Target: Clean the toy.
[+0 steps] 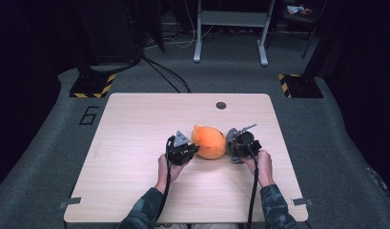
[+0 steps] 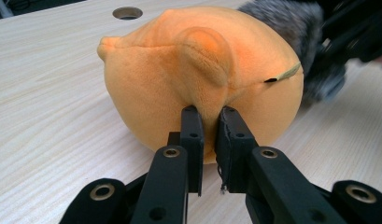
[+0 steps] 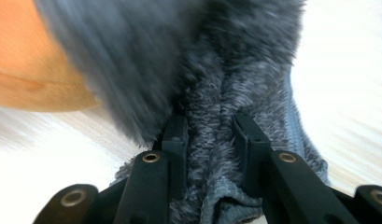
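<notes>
A pale wooden table (image 1: 135, 143) with a round hole (image 1: 221, 105) stands on grey carpet (image 1: 49, 157).

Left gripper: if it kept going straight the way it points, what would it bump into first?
The orange plush. The left gripper is already shut on a fold of it, so it would push straight into the soft body. Behind that seems to sit the grey fur.

The room is dark at the edges of the high view. The surface (image 1: 135, 143) is bright. The right gripper view is blurry.
</notes>
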The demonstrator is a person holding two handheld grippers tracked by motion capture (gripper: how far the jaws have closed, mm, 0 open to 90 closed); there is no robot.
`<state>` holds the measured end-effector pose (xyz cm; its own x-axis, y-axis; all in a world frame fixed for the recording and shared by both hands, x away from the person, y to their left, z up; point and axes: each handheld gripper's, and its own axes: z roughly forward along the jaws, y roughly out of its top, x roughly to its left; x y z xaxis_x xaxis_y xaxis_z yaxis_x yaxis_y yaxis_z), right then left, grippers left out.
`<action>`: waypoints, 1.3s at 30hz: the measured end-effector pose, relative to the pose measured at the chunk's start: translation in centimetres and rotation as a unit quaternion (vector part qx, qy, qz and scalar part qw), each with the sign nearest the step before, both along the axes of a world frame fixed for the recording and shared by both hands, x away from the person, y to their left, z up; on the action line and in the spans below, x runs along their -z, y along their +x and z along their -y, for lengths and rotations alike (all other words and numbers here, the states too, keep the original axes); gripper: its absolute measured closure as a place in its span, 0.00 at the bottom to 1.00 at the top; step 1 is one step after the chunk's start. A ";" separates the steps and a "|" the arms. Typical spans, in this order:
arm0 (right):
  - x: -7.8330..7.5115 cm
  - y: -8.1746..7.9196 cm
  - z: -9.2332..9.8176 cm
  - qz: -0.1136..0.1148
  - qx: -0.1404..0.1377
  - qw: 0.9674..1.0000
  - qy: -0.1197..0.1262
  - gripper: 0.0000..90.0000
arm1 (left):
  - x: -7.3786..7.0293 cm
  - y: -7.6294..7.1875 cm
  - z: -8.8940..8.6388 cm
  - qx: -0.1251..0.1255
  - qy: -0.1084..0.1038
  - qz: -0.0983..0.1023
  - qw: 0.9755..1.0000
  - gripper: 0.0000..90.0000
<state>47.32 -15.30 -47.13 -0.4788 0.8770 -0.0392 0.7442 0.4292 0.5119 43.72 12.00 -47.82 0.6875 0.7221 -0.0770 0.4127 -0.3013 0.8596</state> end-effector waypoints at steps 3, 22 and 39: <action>-2.2 -0.6 0.7 0.036 0.007 0.999 0.011 0.77 | 0.1 0.0 -0.1 -0.002 -0.003 0.000 1.000 0.91; -4.1 0.0 -3.5 0.058 -0.046 0.997 0.031 0.77 | 0.2 0.1 -0.6 0.001 -0.002 0.004 1.000 0.78; -3.9 0.2 -3.4 0.062 -0.034 0.997 0.031 0.77 | 0.9 0.3 1.0 -0.001 0.048 0.010 0.999 0.68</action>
